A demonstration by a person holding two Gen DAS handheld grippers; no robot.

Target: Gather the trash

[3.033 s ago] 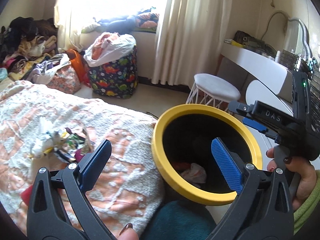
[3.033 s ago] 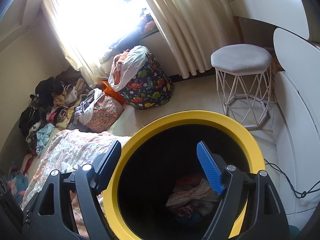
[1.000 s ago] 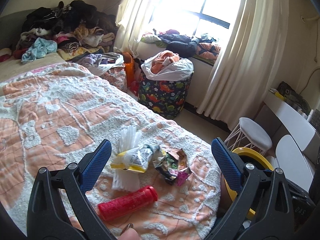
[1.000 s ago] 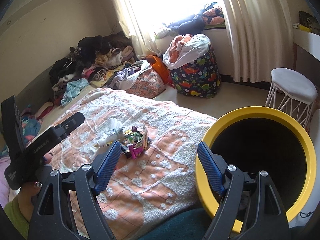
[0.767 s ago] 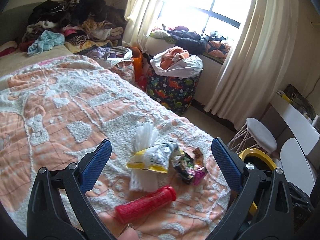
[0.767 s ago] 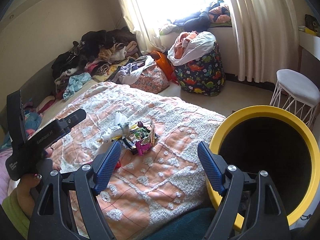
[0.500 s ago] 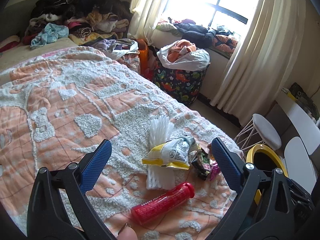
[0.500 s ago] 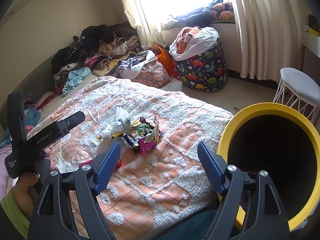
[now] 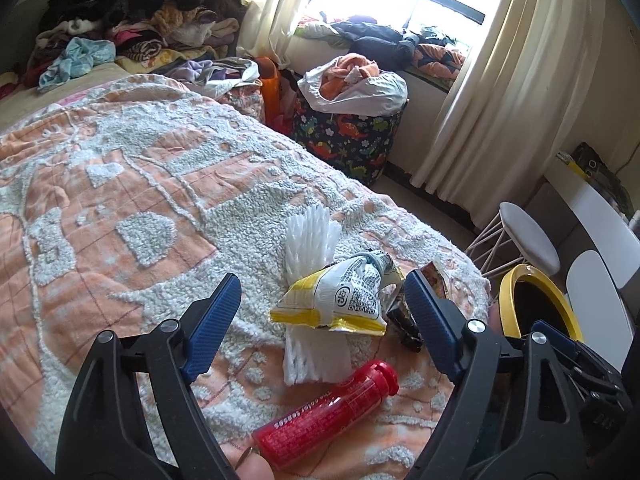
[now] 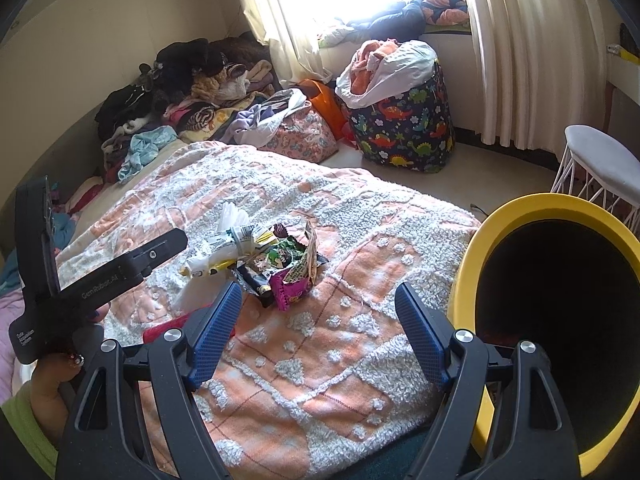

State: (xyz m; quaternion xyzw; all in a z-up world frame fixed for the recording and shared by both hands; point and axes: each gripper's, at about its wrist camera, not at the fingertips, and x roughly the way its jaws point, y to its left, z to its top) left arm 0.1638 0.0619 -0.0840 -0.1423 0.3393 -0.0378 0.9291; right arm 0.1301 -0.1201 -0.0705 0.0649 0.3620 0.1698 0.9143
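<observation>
The left tool (image 9: 322, 302) hangs spread wide over the orange-and-white tufted bedspread (image 9: 120, 200), framing a yellow-and-white crumpled snack packet (image 9: 340, 300) lying on white ribbed foam netting (image 9: 310, 232), with a red plastic tube (image 9: 328, 412) just beside. The right tool (image 10: 318, 318), also spread and empty, faces small dark and pink wrappers (image 10: 288, 276), possibly sweet packets. The yellow-rimmed black bin (image 10: 492, 240) stands at the bed's edge.

Bedspread (image 9: 120, 184): orange-peach with white tufted patterns and dots. Bin (image 10: 472, 264): yellow rim, black inside. Tube (image 9: 328, 408): red, white lettering. Snack bag (image 9: 340, 300): yellow and white, black print. Foam netting (image 9: 308, 232): white. Laundry basket (image 10: 404, 128): dark navy, multicolour dinosaur print. Stool (image 10: 600, 160): white. Fingers (image 9: 212, 316): blue pads, black frame.
</observation>
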